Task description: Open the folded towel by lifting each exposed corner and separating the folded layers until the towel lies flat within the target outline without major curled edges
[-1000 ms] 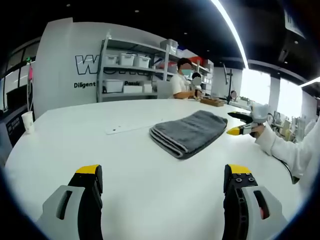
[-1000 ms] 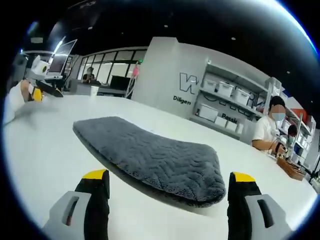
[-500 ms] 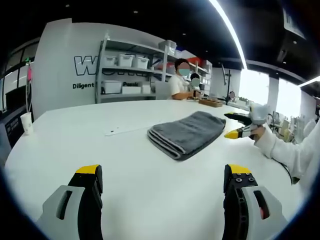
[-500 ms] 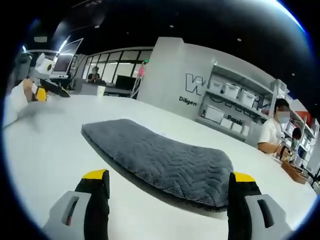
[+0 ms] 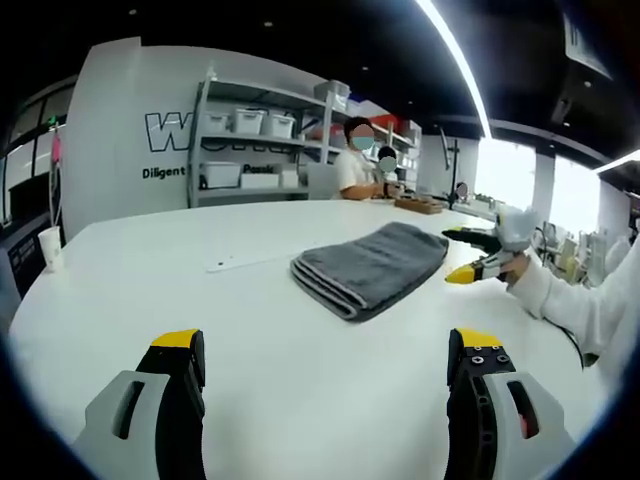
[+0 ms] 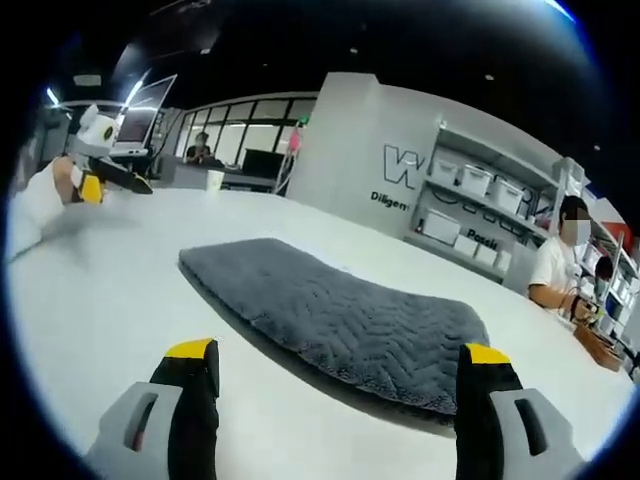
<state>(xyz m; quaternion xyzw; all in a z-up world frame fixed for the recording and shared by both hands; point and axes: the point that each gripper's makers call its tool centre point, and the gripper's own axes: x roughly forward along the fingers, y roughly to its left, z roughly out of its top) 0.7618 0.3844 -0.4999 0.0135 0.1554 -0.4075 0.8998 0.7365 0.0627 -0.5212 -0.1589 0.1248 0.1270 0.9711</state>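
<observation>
A grey folded towel [image 5: 370,268] lies on the white table [image 5: 250,330], its stacked folded edges facing the left gripper view. My left gripper [image 5: 327,348] is open, low over the table, well short of the towel. In that view my right gripper [image 5: 463,254] hovers open just beyond the towel's right end, held by a hand in a white sleeve. From the right gripper view the towel [image 6: 340,312] stretches across just ahead of my open right gripper [image 6: 338,352]. The left gripper [image 6: 118,184] appears far off at the left, jaws apart.
A paper cup [image 5: 50,245] stands near the table's left edge. A thin white strip [image 5: 245,262] lies on the table left of the towel. Shelves with white bins [image 5: 255,150] line the wall, and people [image 5: 355,165] sit at the table's far side.
Both cameras have shifted a little. In the left gripper view the right gripper has crept slightly closer to the towel's end. The towel itself lies as before.
</observation>
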